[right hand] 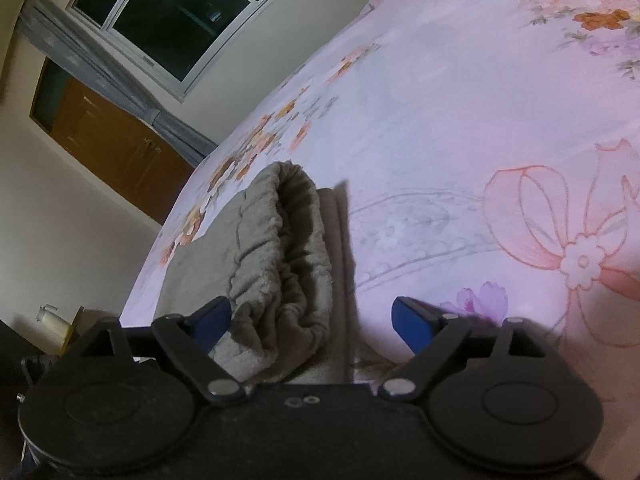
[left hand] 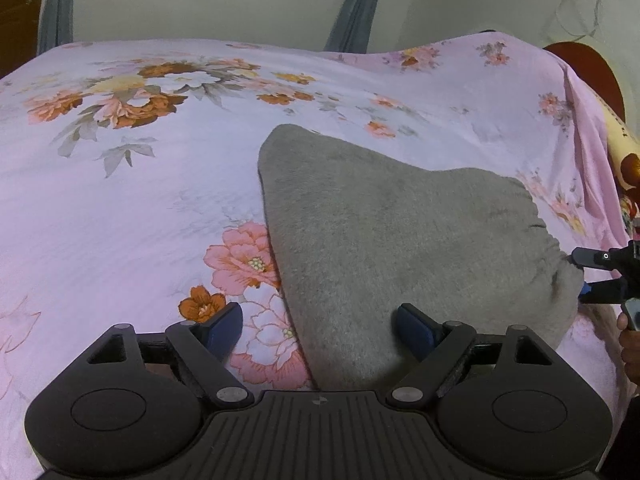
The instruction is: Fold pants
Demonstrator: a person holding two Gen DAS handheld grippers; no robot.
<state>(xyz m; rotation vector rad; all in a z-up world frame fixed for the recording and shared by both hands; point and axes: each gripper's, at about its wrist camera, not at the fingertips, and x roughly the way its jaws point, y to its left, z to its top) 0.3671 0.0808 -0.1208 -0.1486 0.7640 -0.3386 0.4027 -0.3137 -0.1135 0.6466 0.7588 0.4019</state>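
Both claws tilt downward over the bed (left hand: 120, 208), jaws wide: left claw (left hand: 320, 328) straddles the folded grey pants (left hand: 400, 240); right claw (right hand: 312, 320) surrounds their waistband (right hand: 280, 248), gripping nothing.

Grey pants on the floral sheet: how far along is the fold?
Done: the grey pants lie stacked in layers on the floral sheet, elastic waistband on top. In hand: nothing; left gripper and right gripper stand open. Left: possibly a tidy-up.

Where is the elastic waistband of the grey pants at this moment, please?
In the right wrist view the waistband lies on the floral sheet, bunched open just ahead of the right claw, nearer its left finger.
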